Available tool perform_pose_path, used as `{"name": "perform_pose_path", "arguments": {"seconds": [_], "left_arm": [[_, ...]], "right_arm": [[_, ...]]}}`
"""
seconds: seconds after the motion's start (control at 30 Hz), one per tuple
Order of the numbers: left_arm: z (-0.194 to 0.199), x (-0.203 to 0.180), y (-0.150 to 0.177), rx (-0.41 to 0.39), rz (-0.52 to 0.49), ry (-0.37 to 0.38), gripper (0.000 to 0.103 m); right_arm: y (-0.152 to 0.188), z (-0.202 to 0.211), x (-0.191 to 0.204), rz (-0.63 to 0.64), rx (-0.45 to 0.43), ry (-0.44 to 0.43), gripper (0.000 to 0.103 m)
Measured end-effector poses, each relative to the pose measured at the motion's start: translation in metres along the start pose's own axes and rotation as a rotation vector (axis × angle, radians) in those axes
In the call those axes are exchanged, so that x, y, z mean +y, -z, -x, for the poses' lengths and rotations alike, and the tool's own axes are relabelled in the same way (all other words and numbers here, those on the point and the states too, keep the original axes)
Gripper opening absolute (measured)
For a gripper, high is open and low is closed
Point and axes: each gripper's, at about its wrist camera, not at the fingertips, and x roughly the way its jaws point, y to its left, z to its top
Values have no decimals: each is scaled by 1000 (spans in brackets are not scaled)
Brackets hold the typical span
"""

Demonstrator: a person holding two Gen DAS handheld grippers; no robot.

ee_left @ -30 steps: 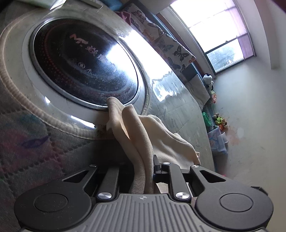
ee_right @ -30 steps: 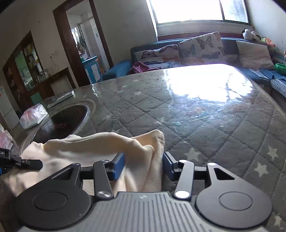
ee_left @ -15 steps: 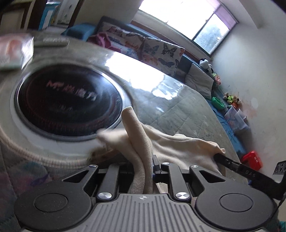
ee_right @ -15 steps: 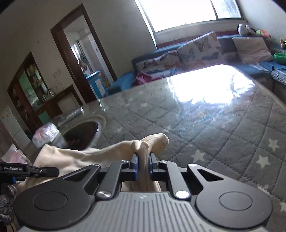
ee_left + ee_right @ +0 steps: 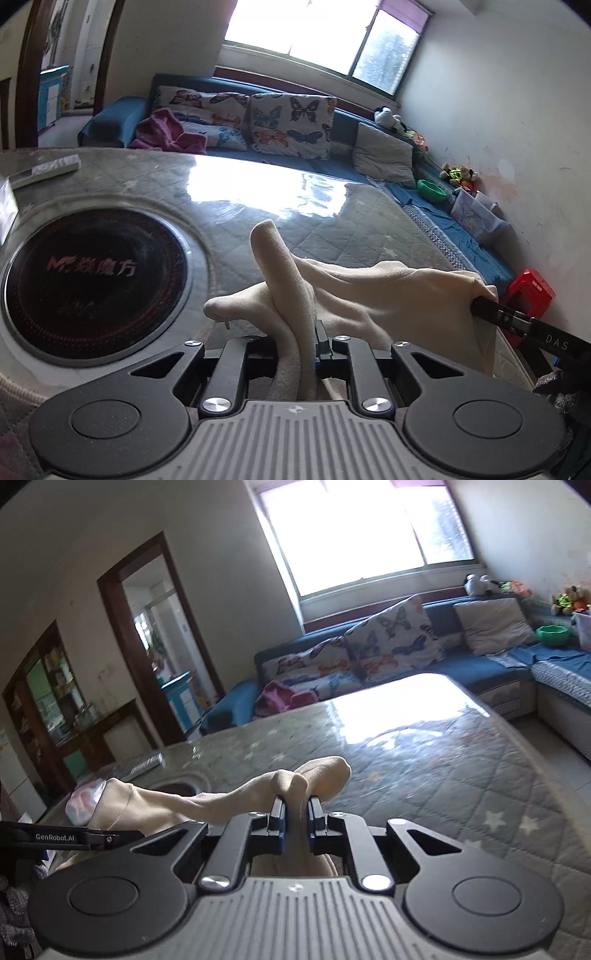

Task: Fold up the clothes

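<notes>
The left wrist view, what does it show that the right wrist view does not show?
Only the left wrist view shows the whole round black cooktop set in the table, and a red stool. Only the right wrist view shows the doorway and a wooden cabinet. Both show the cream cloth pinched by the left gripper and the right gripper, and the blue sofa.

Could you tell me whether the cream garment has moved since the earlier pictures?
Yes. The cream garment, pinched by the right gripper and the left gripper, has lifted off the quilted table cover and now hangs stretched between them.
</notes>
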Motion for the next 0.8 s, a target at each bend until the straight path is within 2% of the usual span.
{"name": "perform_pose_path", "arguments": {"seconds": [0.27, 0.8], "left_arm": [[-1, -33, -7, -14, -79, 20, 17], [-5, -70, -13, -37, -177, 37, 17]], "right_arm": [[-5, 23, -13, -27, -56, 50, 10], [-6, 51, -32, -55, -123, 95, 10]]}}
